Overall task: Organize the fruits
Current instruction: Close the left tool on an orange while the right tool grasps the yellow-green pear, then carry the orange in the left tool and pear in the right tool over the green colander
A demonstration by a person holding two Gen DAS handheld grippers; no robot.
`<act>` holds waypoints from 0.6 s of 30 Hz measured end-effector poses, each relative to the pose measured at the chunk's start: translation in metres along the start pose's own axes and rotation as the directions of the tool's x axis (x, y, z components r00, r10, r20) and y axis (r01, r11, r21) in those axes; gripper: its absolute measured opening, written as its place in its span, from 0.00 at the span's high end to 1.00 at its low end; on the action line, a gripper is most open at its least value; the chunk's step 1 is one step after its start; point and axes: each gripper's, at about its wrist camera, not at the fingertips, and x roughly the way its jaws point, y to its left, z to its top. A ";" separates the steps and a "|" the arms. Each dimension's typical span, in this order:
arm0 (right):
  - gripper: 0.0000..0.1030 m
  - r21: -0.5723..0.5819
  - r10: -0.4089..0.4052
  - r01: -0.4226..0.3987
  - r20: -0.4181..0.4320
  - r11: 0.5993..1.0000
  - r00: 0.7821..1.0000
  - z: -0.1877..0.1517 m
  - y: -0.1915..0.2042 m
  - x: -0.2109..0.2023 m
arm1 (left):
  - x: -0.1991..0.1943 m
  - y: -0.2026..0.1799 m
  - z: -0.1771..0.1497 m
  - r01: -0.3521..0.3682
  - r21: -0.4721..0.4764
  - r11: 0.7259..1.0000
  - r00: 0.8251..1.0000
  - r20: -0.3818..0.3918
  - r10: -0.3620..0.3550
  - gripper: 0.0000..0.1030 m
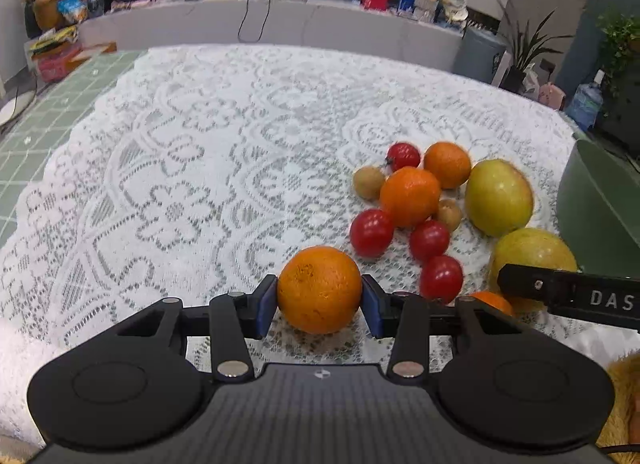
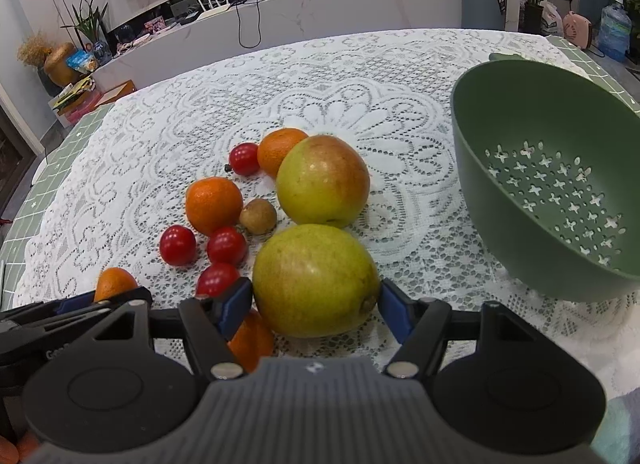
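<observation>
My left camera sits just behind my left claw [image 1: 320, 296], looking steeply down and forward over the lace-covered surface [image 1: 192, 167] at close range. My right camera does likewise behind my right claw [image 2: 316, 304]. Both share the fruit cluster and the far cabinet [image 2: 320, 3].

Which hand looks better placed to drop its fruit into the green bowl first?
Probably the right. Its tool sits around the big yellow-green fruit beside the green bowl; the left tool, gripping an orange, is farther away.
</observation>
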 end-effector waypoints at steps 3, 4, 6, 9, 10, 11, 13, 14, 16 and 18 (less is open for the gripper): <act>0.36 0.000 -0.003 0.003 0.017 1.000 1.000 -0.001 0.000 -0.004 | -0.008 -0.003 -0.001 0.021 0.016 1.000 0.999 0.036 -0.021 0.52; 0.36 -0.002 -0.004 0.004 0.023 1.000 1.000 -0.002 0.001 -0.006 | -0.010 -0.004 -0.001 0.028 0.015 0.999 0.999 0.044 -0.029 0.52; 0.36 -0.006 -0.005 0.005 0.038 1.000 0.999 -0.003 0.001 -0.011 | -0.015 -0.005 0.000 0.041 0.012 0.999 0.998 0.057 -0.042 0.52; 0.37 -0.007 0.002 -0.001 0.059 1.000 0.998 -0.005 0.001 -0.019 | -0.025 -0.008 -0.001 0.067 0.001 0.998 0.995 0.069 -0.067 0.52; 0.37 -0.005 0.005 -0.005 0.067 1.000 0.998 -0.006 0.000 -0.022 | -0.028 -0.009 -0.001 0.075 -0.001 0.997 0.995 0.071 -0.075 0.52; 0.37 -0.004 0.008 -0.008 0.075 1.000 0.997 -0.007 0.000 -0.025 | -0.032 -0.010 0.000 0.083 -0.002 0.997 0.994 0.073 -0.082 0.52; 0.37 -0.007 0.015 -0.014 0.089 1.000 0.996 -0.009 -0.001 -0.032 | -0.039 -0.014 0.000 0.097 -0.004 0.995 0.992 0.076 -0.096 0.52; 0.37 -0.009 0.020 -0.019 0.096 1.000 0.995 -0.010 -0.001 -0.036 | -0.043 -0.015 0.001 0.108 -0.006 0.994 0.991 0.078 -0.108 0.52; 0.38 -0.013 0.029 -0.028 0.108 1.000 0.994 -0.012 -0.002 -0.044 | -0.051 -0.019 0.003 0.131 -0.009 0.991 0.988 0.081 -0.130 0.52; 0.38 -0.020 0.037 -0.035 0.116 0.999 0.993 -0.015 -0.004 -0.052 | -0.057 -0.024 0.005 0.149 -0.007 0.989 0.986 0.082 -0.148 0.52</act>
